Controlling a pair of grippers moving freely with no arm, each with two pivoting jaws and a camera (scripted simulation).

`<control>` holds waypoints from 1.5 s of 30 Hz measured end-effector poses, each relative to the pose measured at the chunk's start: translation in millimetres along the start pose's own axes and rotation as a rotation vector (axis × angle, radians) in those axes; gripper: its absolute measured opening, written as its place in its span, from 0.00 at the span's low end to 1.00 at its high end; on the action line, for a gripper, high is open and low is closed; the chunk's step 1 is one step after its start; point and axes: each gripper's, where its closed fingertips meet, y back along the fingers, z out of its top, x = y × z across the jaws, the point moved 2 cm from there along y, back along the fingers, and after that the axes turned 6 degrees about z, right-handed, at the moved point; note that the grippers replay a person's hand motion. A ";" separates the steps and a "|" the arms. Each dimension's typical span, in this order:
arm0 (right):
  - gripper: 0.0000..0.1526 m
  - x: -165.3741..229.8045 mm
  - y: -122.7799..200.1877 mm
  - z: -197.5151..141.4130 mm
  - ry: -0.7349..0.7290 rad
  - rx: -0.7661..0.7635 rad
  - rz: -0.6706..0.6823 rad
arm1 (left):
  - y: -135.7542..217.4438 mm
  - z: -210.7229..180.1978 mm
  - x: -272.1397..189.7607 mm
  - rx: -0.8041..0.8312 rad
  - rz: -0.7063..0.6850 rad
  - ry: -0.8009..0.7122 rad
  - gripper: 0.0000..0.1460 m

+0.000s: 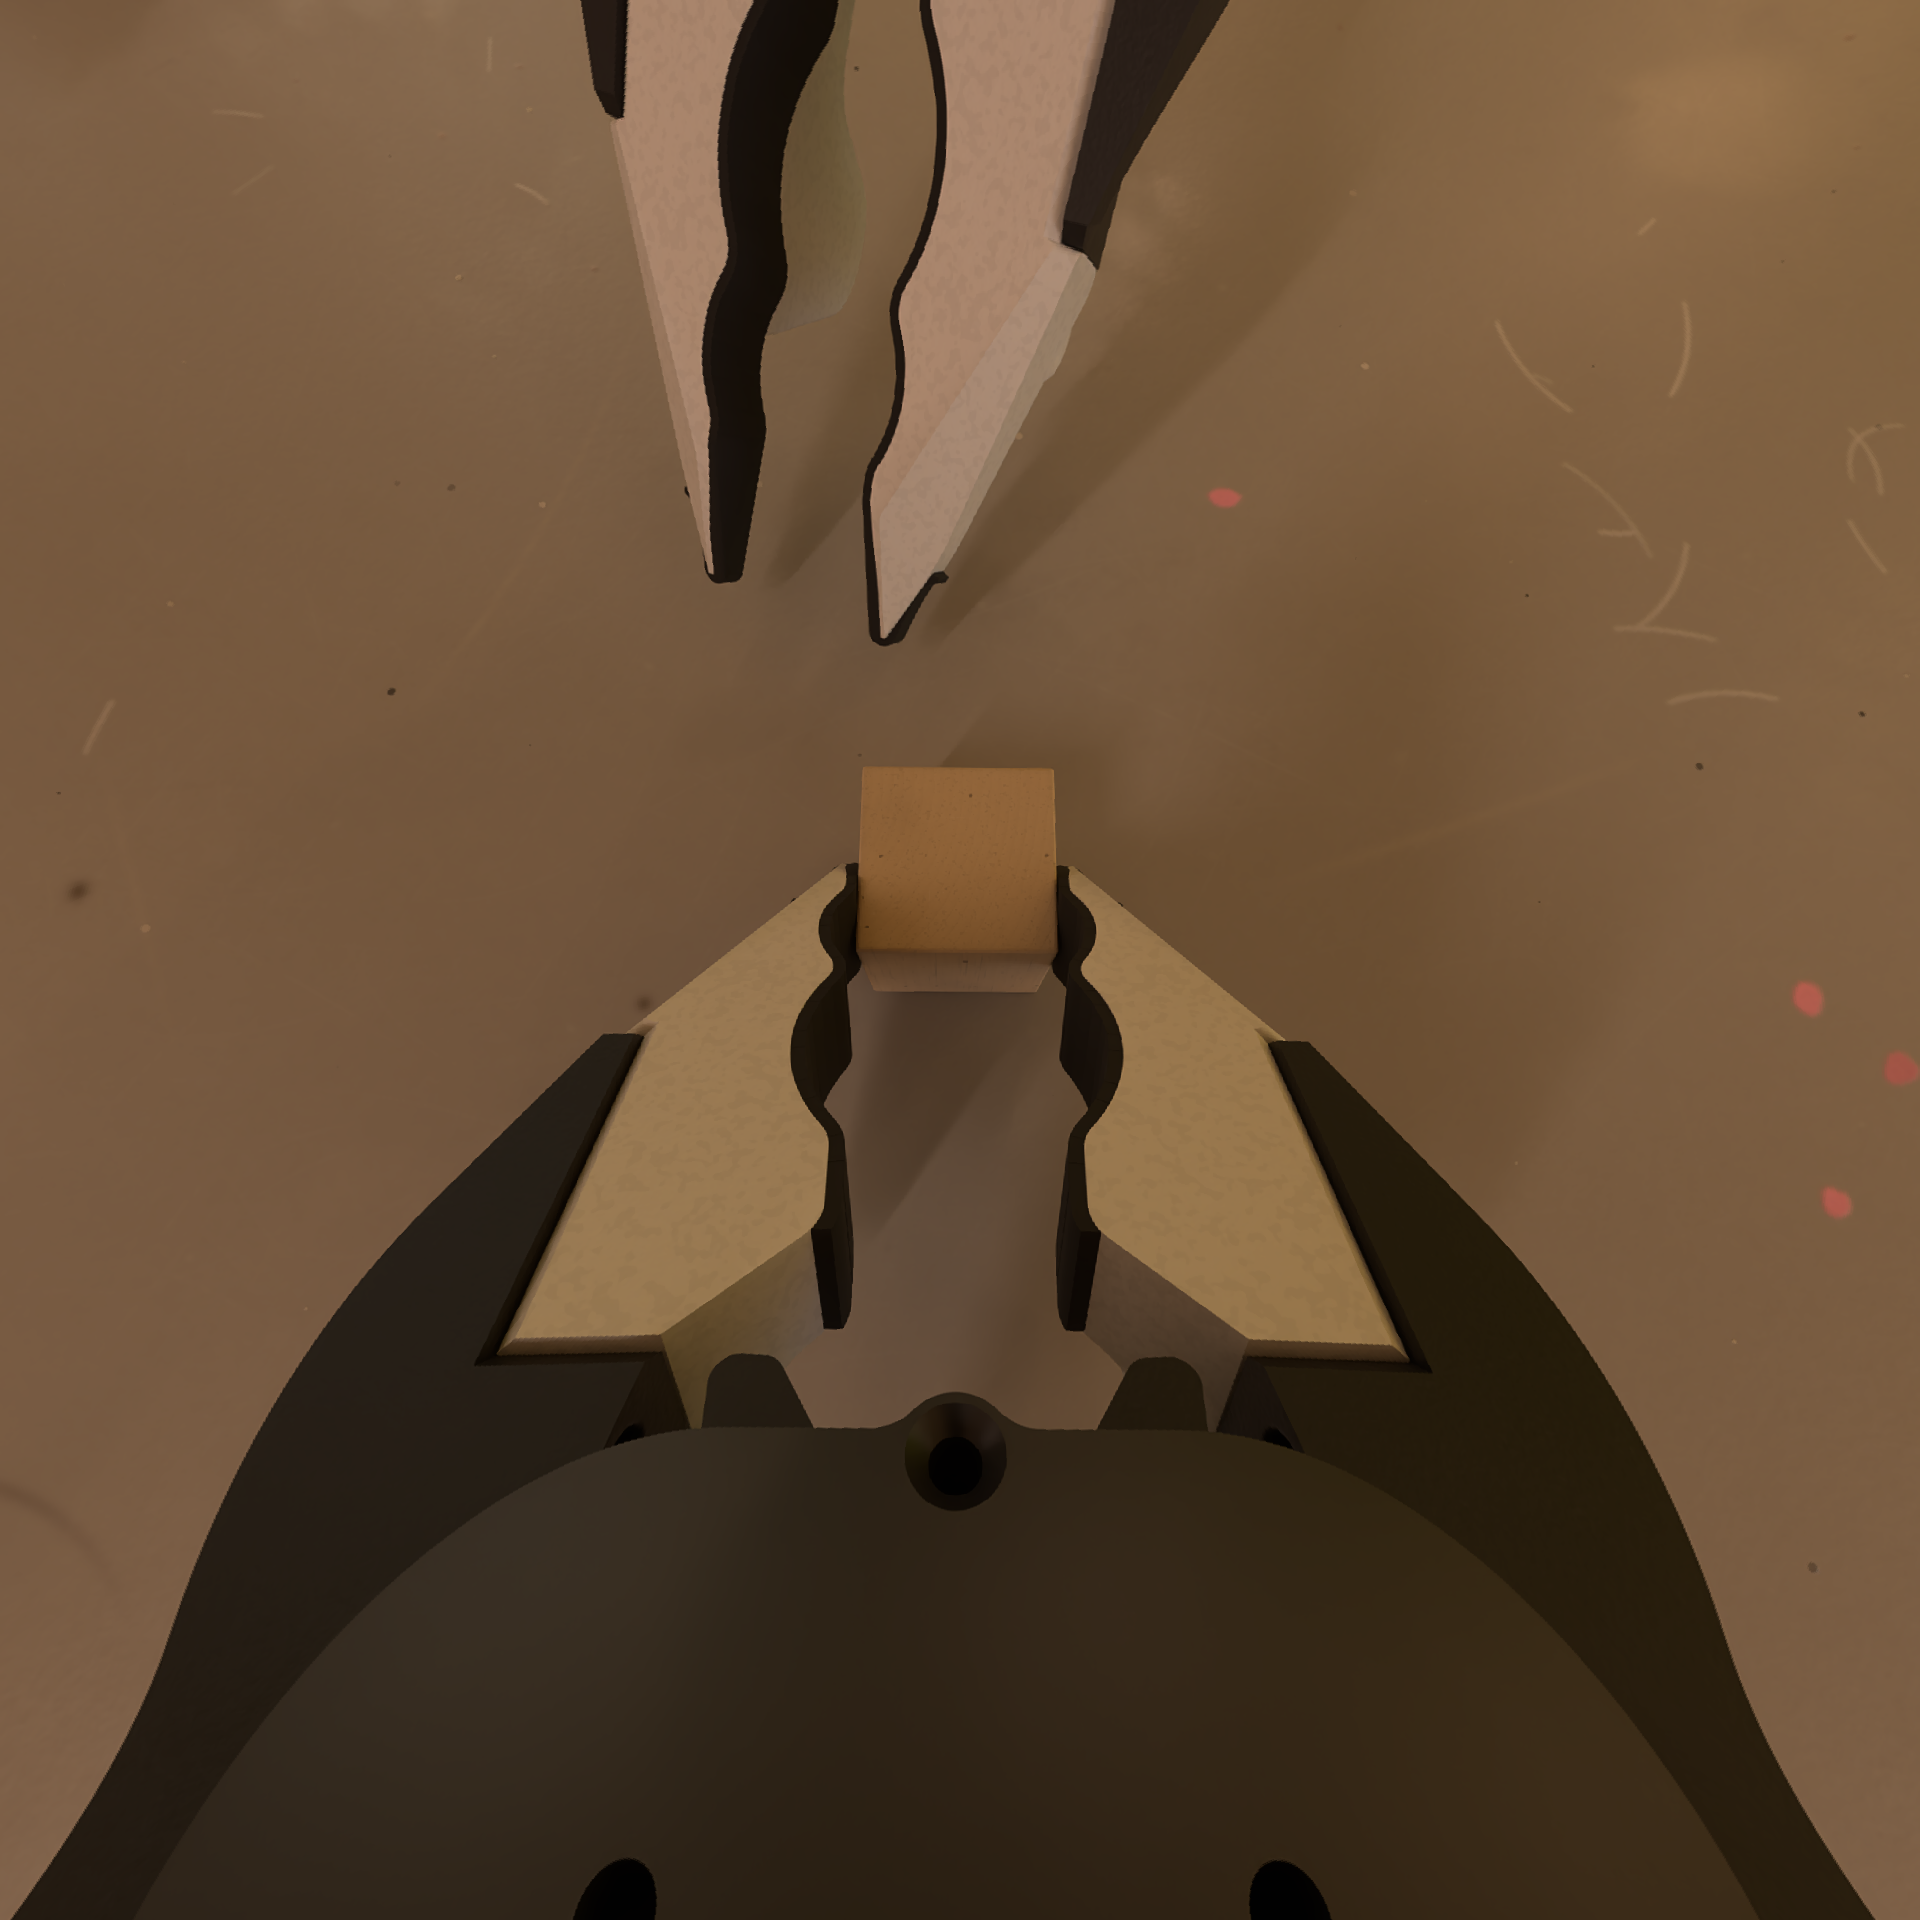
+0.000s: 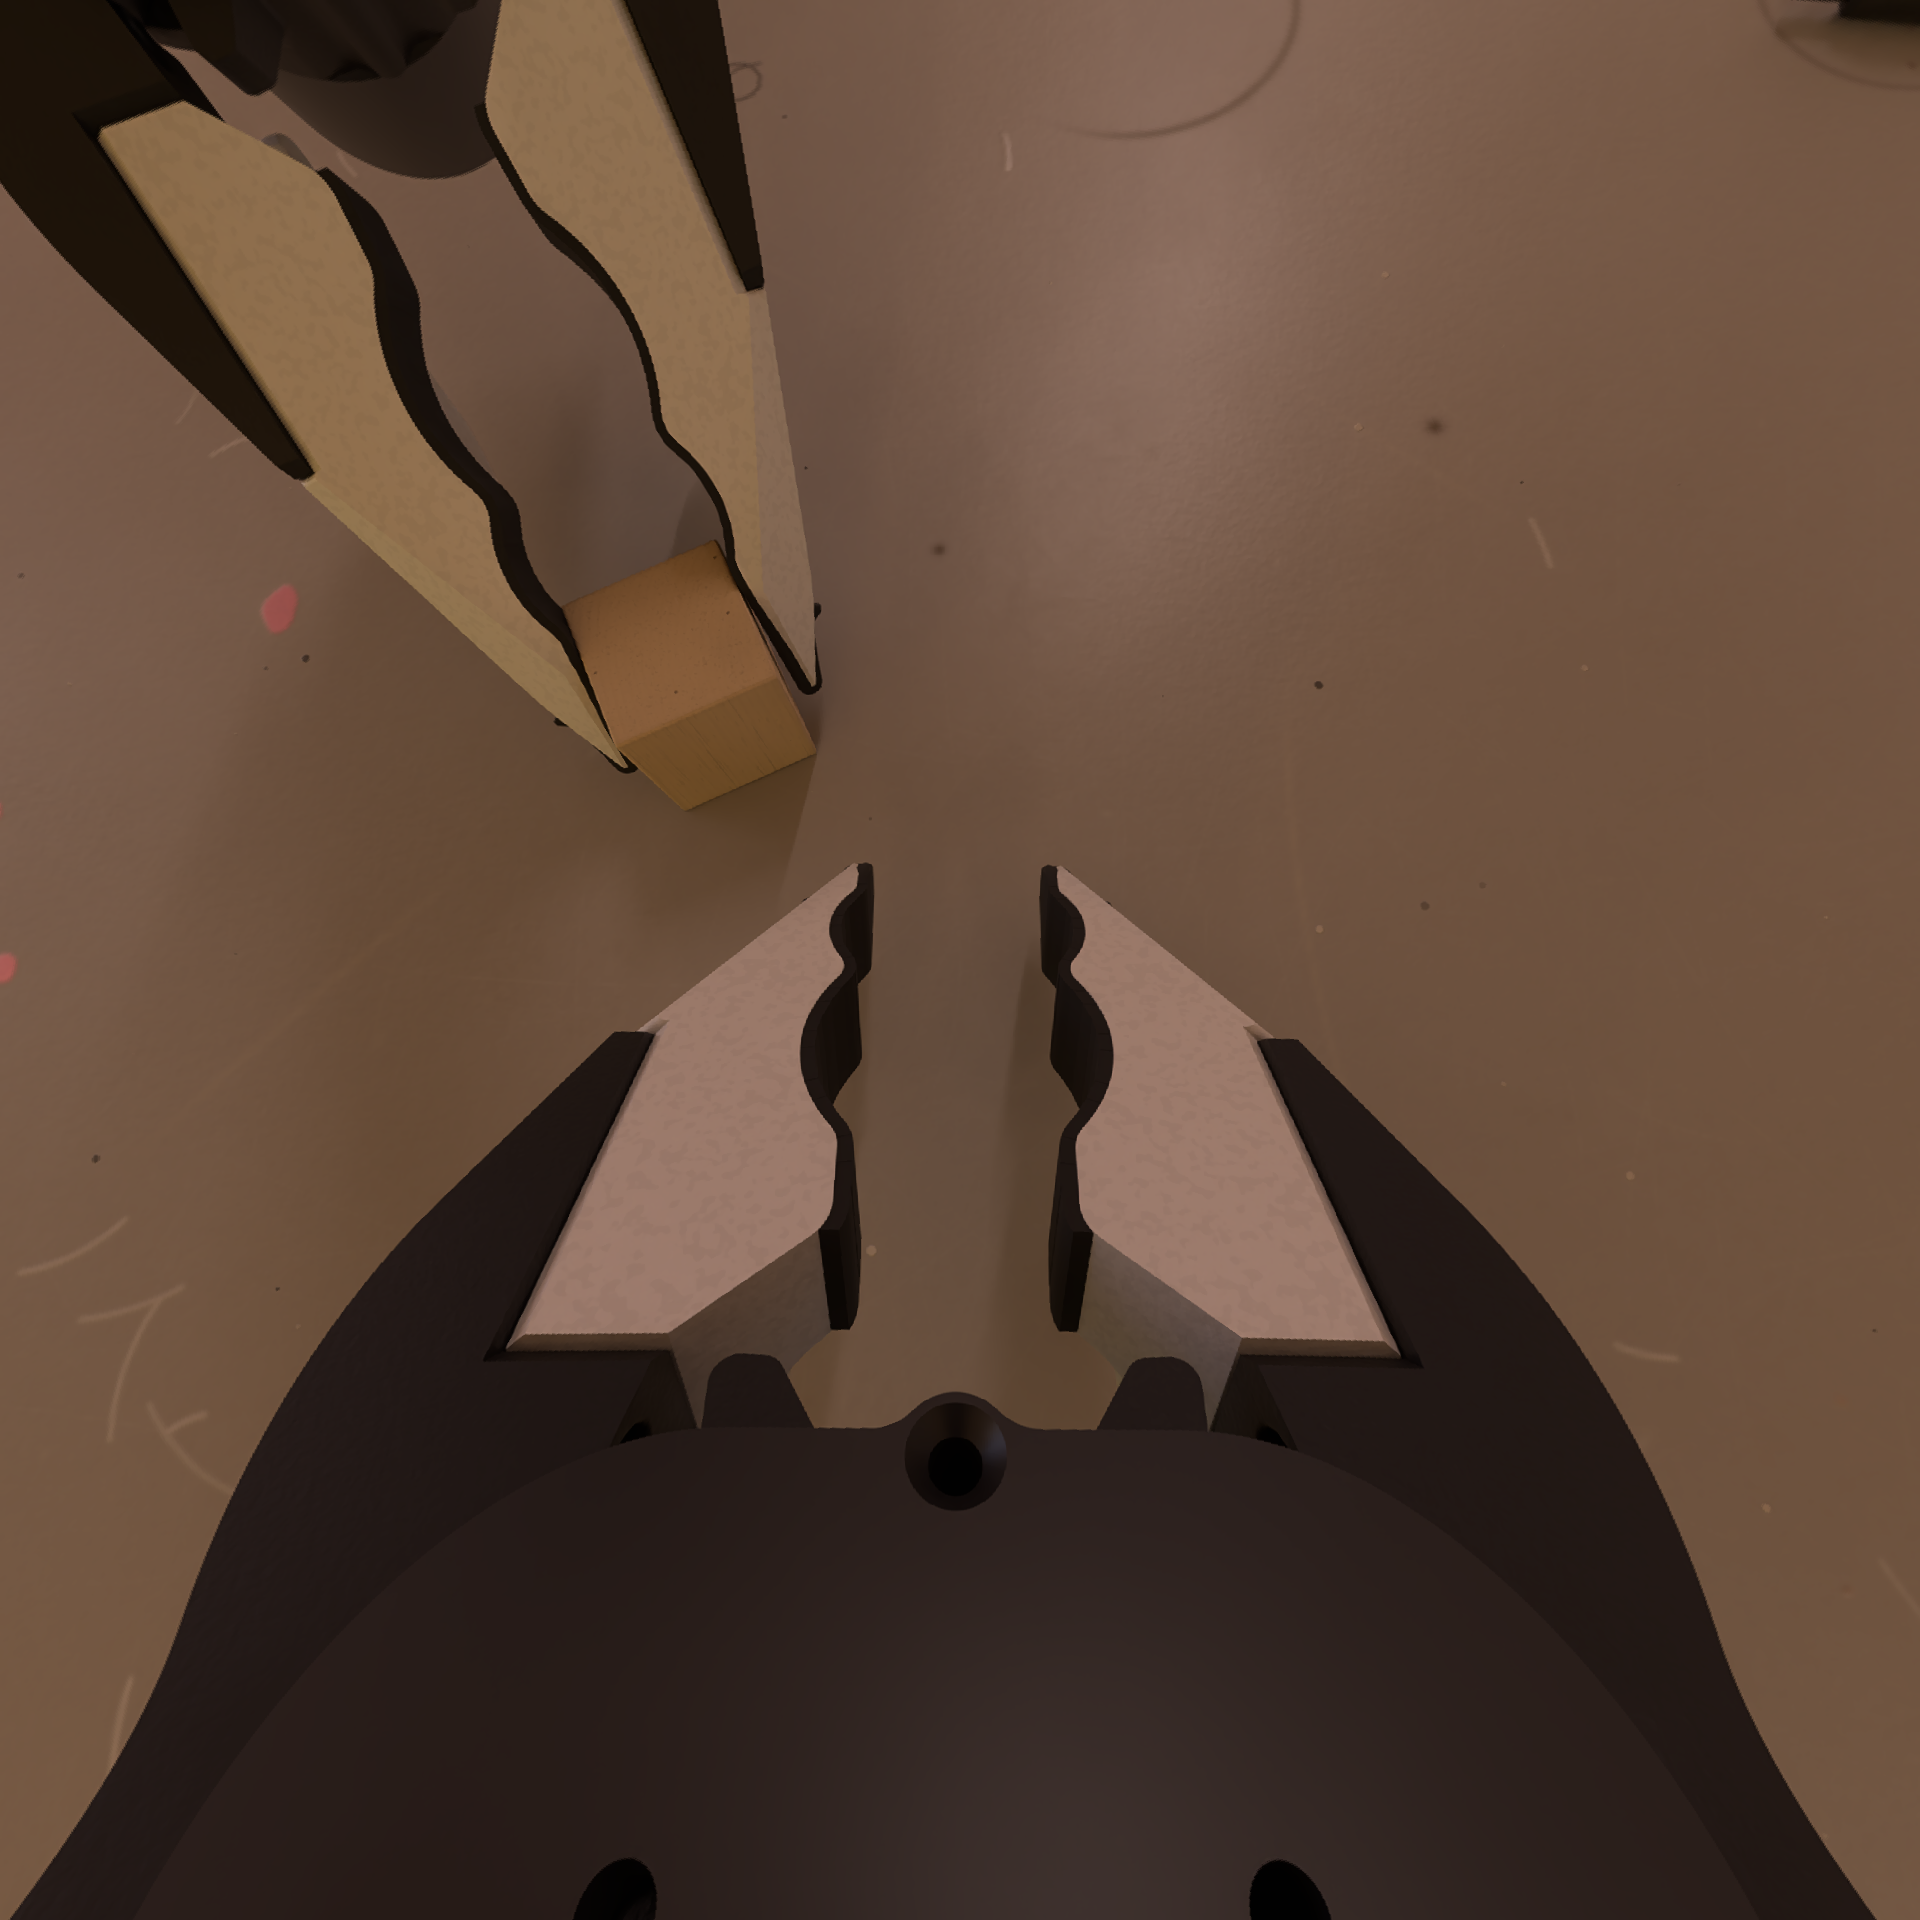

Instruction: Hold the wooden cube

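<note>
The left gripper is clamped on the wooden cube at its fingertips, right down at the counter. The right gripper waits nearby, fingers apart and empty, apparently unneeded.

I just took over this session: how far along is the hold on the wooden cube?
Done: the left tool has closed its fingertips on both sides of the wooden cube. In hand: that pinch; whether the cube is off the table is unclear. Left: lifting, if required. The right tool is open and empty, close by.
</note>
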 end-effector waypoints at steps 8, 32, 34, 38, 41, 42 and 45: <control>0.17 -1.4 0.3 -0.3 0.003 -0.013 -0.004 | 0.1 0.0 -0.3 -0.001 -0.001 -0.002 0.25; 0.26 2.1 -2.8 -1.0 0.008 0.026 -0.018 | -0.4 0.3 0.4 -0.004 0.003 0.004 0.25; 0.26 1.8 -3.0 -0.8 0.013 0.029 -0.011 | -0.4 0.2 0.4 -0.003 0.004 0.004 0.25; 0.26 1.7 -3.3 -0.7 0.016 0.030 -0.004 | -0.3 0.2 0.5 -0.003 0.004 0.004 0.25; 0.26 1.6 -3.5 -0.6 0.021 0.033 -0.001 | -0.3 0.1 0.5 -0.003 0.004 0.004 0.25; 0.25 1.6 -3.5 -0.5 0.023 0.034 0.001 | -0.3 0.1 0.5 -0.003 0.003 0.005 0.25; 0.25 1.6 -3.6 -0.4 0.030 0.041 0.006 | -0.2 0.0 0.5 -0.003 0.003 0.005 0.25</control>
